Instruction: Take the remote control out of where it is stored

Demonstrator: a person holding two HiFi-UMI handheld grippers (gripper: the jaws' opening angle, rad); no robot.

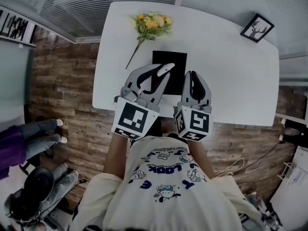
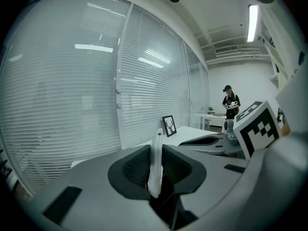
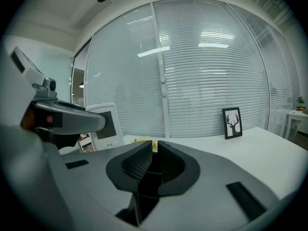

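A white remote control (image 1: 165, 67) is pinched between the jaws of my left gripper (image 1: 162, 72), lifted above the white table (image 1: 236, 85). In the left gripper view the remote (image 2: 155, 165) stands edge-on and upright, with both pads pressed against it. The right gripper view shows its face with a dark screen (image 3: 105, 124), just past the left gripper's jaw. A flat black box (image 1: 169, 61) lies on the table beneath and just beyond both grippers. My right gripper (image 1: 194, 76) hovers beside the left one with its jaws together and nothing between them (image 3: 155, 148).
A bunch of yellow flowers (image 1: 151, 25) lies at the table's far left. A framed deer picture (image 1: 257, 28) stands at the far right corner. Window blinds run behind the table. Seated people's legs (image 1: 41, 138) show on the wooden floor at left. A person (image 2: 231, 102) stands far off.
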